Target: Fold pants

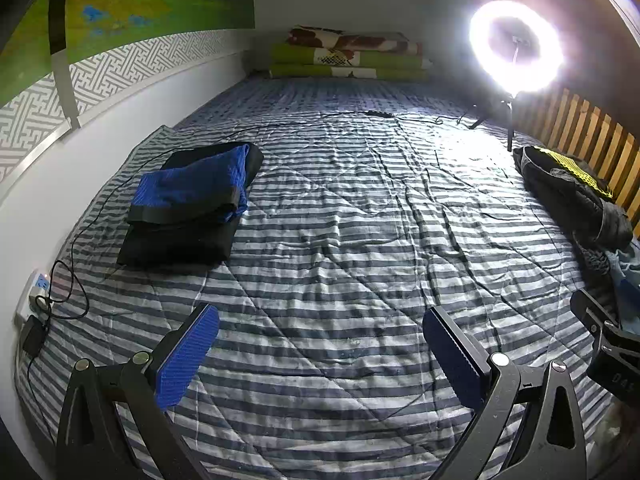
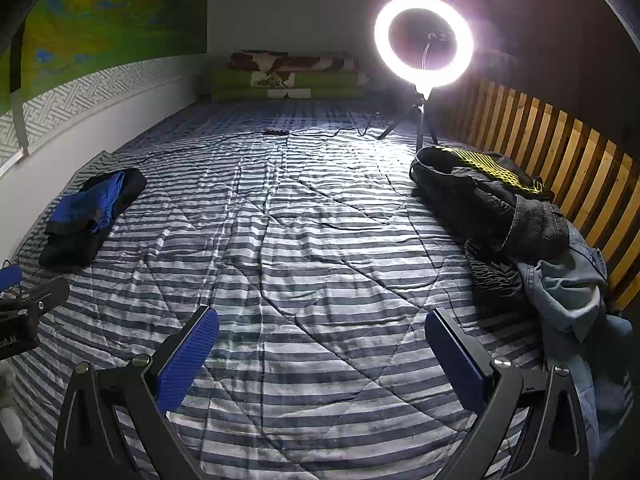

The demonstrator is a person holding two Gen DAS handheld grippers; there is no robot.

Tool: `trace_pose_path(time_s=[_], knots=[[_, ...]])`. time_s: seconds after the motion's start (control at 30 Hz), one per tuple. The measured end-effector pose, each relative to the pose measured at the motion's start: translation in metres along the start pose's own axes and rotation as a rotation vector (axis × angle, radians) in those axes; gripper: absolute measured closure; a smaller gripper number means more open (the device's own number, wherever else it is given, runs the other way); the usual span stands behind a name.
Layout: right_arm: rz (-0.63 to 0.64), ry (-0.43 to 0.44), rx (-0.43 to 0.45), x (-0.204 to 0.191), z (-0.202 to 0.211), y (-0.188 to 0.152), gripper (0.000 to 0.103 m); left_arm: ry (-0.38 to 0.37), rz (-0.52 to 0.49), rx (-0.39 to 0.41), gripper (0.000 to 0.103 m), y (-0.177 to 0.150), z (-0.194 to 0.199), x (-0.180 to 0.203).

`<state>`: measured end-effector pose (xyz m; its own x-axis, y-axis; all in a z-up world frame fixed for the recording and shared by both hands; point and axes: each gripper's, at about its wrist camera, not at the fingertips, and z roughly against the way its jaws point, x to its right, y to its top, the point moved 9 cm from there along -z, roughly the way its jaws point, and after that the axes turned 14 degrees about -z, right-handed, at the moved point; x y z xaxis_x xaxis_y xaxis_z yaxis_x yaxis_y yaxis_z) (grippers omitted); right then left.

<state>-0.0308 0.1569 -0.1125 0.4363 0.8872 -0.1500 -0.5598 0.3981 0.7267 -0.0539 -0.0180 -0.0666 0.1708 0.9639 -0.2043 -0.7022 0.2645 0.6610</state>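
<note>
A folded stack of black and blue pants [image 1: 192, 204] [image 2: 90, 216] lies on the left of the striped bed [image 1: 340, 240] [image 2: 300, 240]. On the right, by the wooden rail, sits a heap of unfolded clothes [image 1: 572, 196] [image 2: 516, 220] with black, yellow-patterned and light denim [image 2: 572, 300] pieces. My left gripper [image 1: 320, 356] hovers open over bare quilt, holding nothing. My right gripper [image 2: 322, 356] is open too, over the quilt's middle, with the heap just to its right. Each gripper shows at the edge of the other's view [image 1: 608, 344] [image 2: 24, 312].
A lit ring light [image 1: 516, 48] [image 2: 424, 40] on a tripod stands at the far right. Its cable [image 1: 280, 124] runs across the bed to a power strip [image 1: 38, 292] at the left wall. Folded bedding [image 1: 348, 56] [image 2: 292, 76] is stacked at the far end. Wooden slats [image 2: 560, 168] line the right side.
</note>
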Motion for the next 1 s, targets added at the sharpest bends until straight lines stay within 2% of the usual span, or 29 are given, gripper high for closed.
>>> trace_pose_path(time_s=[1.0], knots=[[-0.007, 0.005, -0.012, 0.0015, 0.0013, -0.001, 0.002, -0.026, -0.031, 0.009, 0.0, -0.0001, 0.0015, 0.004]])
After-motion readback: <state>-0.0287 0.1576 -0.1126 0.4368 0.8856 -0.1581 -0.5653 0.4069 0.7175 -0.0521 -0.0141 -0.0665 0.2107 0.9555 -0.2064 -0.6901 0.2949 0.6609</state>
